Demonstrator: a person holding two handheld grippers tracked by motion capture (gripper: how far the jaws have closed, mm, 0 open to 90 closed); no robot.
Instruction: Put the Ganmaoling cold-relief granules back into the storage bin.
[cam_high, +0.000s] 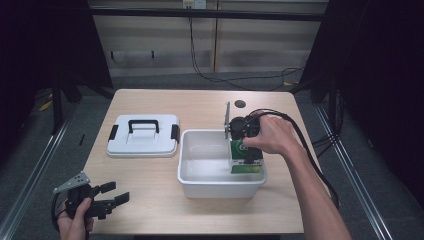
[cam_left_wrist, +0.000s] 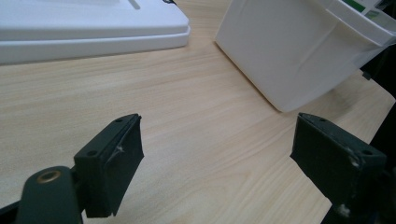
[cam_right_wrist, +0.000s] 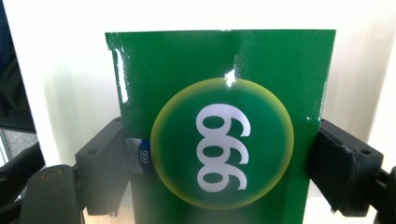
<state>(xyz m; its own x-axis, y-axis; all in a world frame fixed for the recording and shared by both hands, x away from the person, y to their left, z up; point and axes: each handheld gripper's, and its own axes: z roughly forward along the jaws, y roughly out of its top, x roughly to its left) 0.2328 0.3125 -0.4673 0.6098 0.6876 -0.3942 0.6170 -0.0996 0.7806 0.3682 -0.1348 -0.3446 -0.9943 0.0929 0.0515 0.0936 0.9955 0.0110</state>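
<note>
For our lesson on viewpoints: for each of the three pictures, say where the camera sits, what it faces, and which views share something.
High view: above the person's side, looking down on the table; both forearms, left tongs and right tongs show.
Left gripper view: rides the left tongs, jaws apart, facing the white bin and lid.
Right gripper view: rides the right tongs, facing the green box they hold.
All three share the bin.

The high view looks forward and down from the near edge of the light wooden bench (cam_high: 150, 200). The left gripper view sits low near the bench's near left corner, facing the white plastic tub (cam_left_wrist: 289, 51) across the boards. The right gripper view presses close against a glossy green carton (cam_right_wrist: 219, 116). All three views share the tub.
</note>
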